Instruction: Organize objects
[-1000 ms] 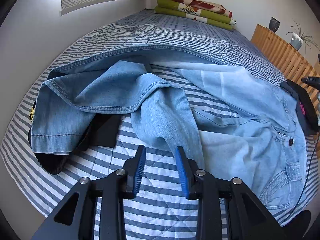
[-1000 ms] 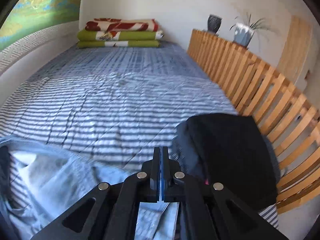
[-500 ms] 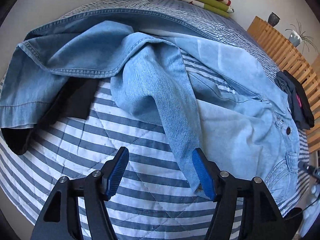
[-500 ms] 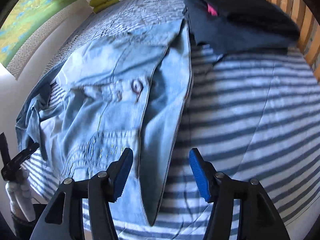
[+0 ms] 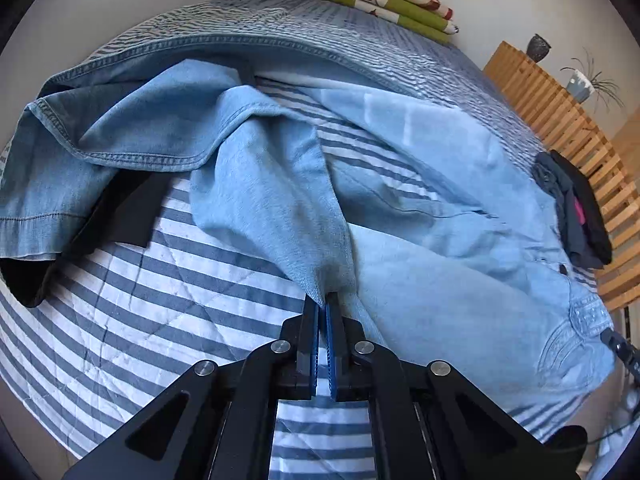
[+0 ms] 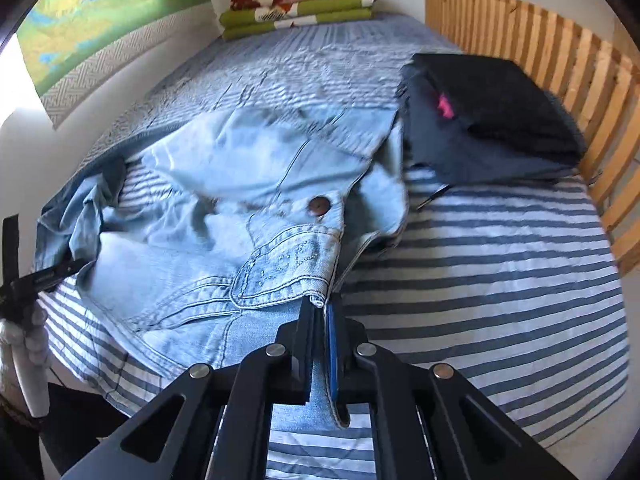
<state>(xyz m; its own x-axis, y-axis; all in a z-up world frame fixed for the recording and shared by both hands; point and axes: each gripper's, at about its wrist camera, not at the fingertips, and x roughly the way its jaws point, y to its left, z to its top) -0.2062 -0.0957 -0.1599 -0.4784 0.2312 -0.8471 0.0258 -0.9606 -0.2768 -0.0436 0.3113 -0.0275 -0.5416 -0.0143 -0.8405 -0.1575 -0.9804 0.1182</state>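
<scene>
A pair of light blue jeans (image 5: 432, 208) lies spread across the striped bed cover (image 5: 168, 304). In the left wrist view one leg is folded toward me, and my left gripper (image 5: 322, 305) is shut on that leg's end. In the right wrist view my right gripper (image 6: 322, 305) is shut on the waistband corner of the jeans (image 6: 240, 208), below the brown button (image 6: 318, 205). The left gripper's body (image 6: 28, 280), held by a hand, shows at the left edge of that view.
A darker denim garment (image 5: 120, 120) with black cloth (image 5: 120, 216) under it lies at the left. Folded dark clothes (image 6: 492, 120) sit by the wooden slatted rail (image 6: 560, 52). Folded green and red blankets (image 6: 296, 8) lie at the bed's head. Two pots stand beyond the rail.
Both grippers were open half a second ago and have shut on the jeans, left on the leg end, right on the waistband. The right gripper swung from the dark clothes to the jeans.
</scene>
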